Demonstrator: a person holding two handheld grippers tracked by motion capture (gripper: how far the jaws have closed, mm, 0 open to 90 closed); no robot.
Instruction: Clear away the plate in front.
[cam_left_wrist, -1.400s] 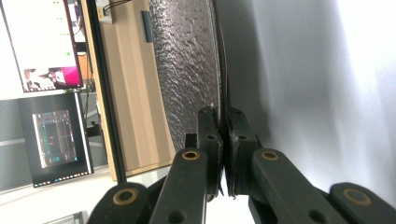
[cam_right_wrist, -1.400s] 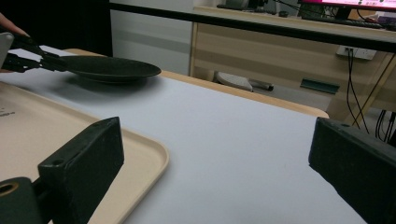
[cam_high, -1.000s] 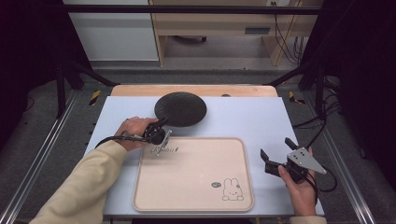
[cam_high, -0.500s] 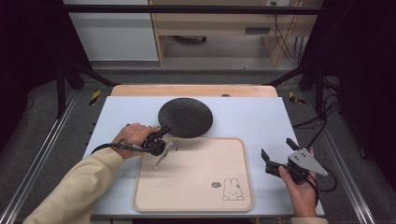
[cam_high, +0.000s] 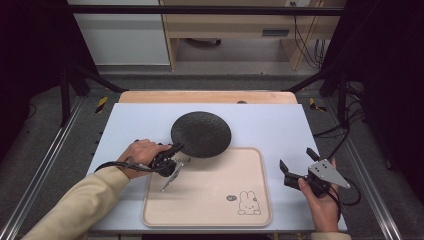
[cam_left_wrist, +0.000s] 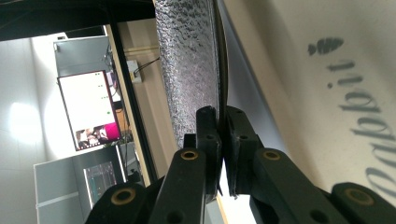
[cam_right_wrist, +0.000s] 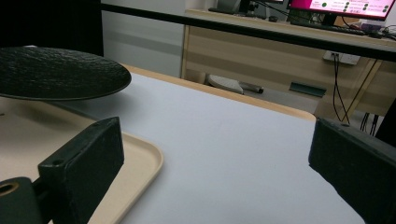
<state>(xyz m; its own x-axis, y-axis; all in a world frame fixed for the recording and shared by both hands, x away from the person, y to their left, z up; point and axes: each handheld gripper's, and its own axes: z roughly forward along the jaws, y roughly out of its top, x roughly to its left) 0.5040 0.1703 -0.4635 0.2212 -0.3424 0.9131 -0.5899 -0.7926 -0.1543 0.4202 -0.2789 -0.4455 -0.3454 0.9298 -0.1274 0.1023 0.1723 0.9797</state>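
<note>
Even overhead light falls on the tabletop (cam_high: 150, 120) in the high view, which reads pale and bright, while the floor and frame past its left and right edges sink into near-black. Shadows are soft: a faint one lies under the black plate (cam_high: 201, 133) on the tray (cam_high: 210, 200). The picture is slightly soft, with no harsh glare. In the left gripper view the window area at the left is blown out white, the plate's pebbled surface catches a silvery sheen, and the tray's lettering is blurred. In the right gripper view the near jaws are out of focus, and the monitor (cam_right_wrist: 341, 7) glows brightly.
</note>
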